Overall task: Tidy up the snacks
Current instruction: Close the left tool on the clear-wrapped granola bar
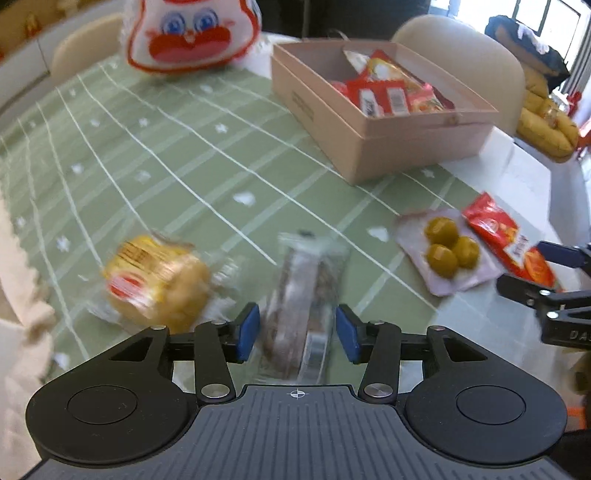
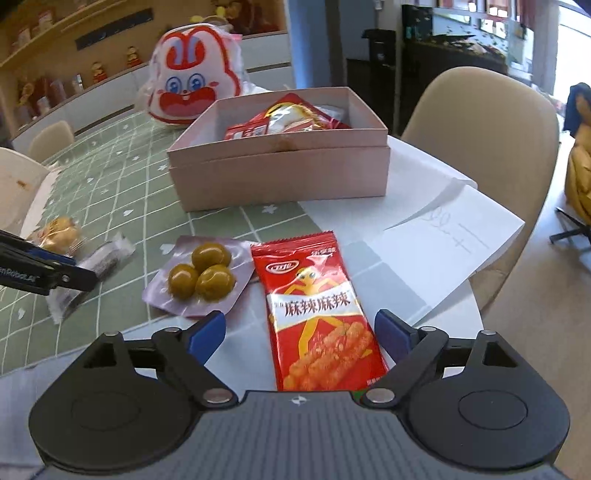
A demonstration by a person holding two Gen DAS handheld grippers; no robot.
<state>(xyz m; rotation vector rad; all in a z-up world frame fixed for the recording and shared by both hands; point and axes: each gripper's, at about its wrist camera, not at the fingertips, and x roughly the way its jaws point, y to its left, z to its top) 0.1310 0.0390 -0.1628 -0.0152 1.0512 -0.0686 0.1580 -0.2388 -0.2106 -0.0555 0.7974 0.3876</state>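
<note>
A home dining room. Beyond the tongs lies a table under a green grid-patterned tablecloth, with beige shell chairs drawn up at its far side. Further off to the left, wall shelves and a white sideboard carry small figurines and jars. A rabbit-face bag sits on the table's far end. To the right, daylight comes through a large window.
</note>
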